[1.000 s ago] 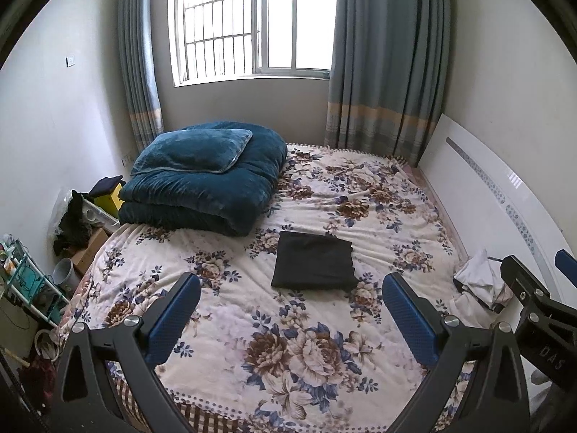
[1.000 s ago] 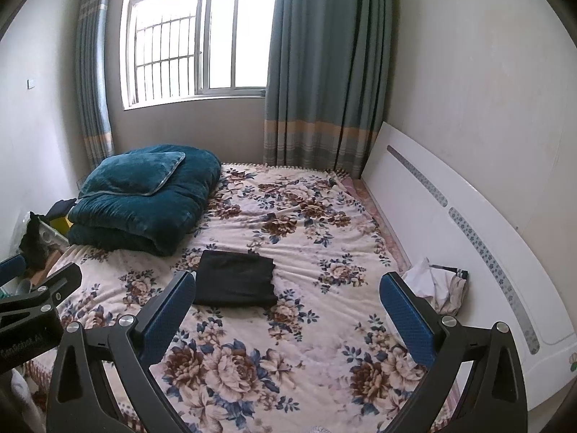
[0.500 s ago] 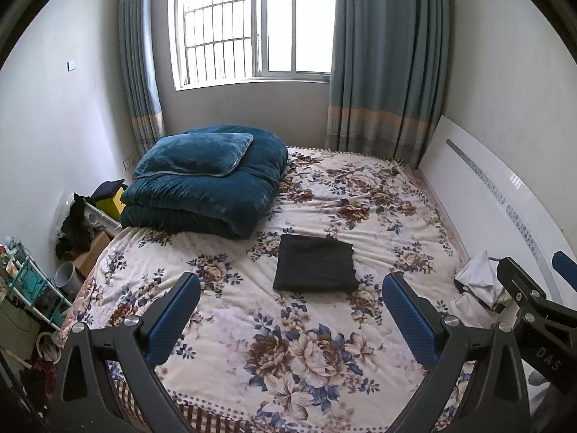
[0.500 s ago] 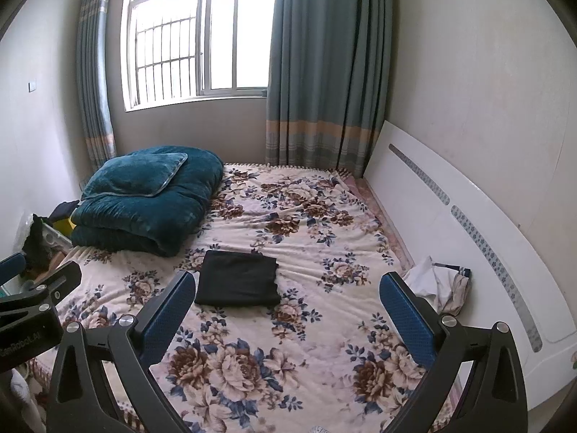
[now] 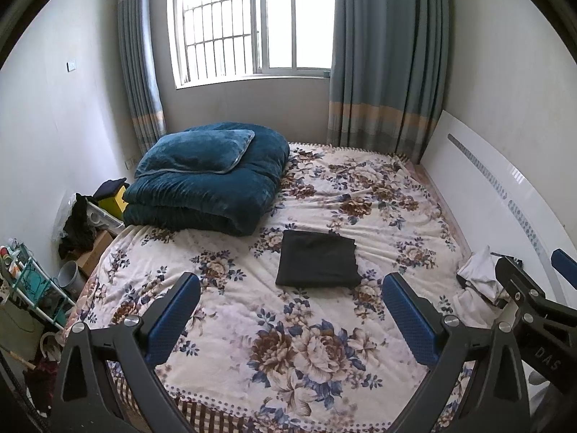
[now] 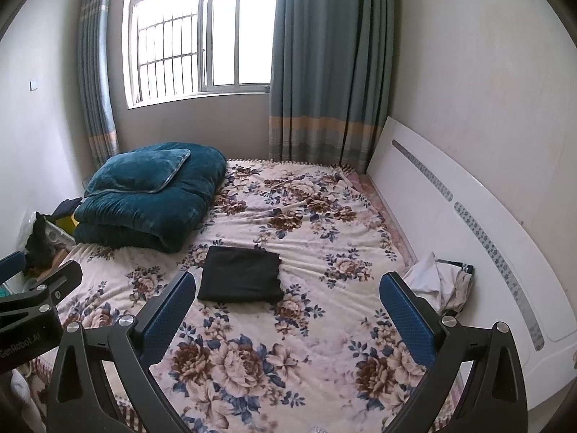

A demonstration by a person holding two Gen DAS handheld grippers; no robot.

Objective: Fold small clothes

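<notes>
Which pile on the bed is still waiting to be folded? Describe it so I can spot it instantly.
Find the white headboard along the bed's right side. Against its base lies a crumpled pile of pale clothes. Unlike the black garment folded flat mid-bed and the teal quilt, it is light-coloured and rumpled.

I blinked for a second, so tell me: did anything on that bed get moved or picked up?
Nothing was picked up or let go. Both views only drifted slightly. The folded black garment still lies flat on the bed, the crumpled white clothes stay by the headboard, and both jaws remain open and empty.
</notes>
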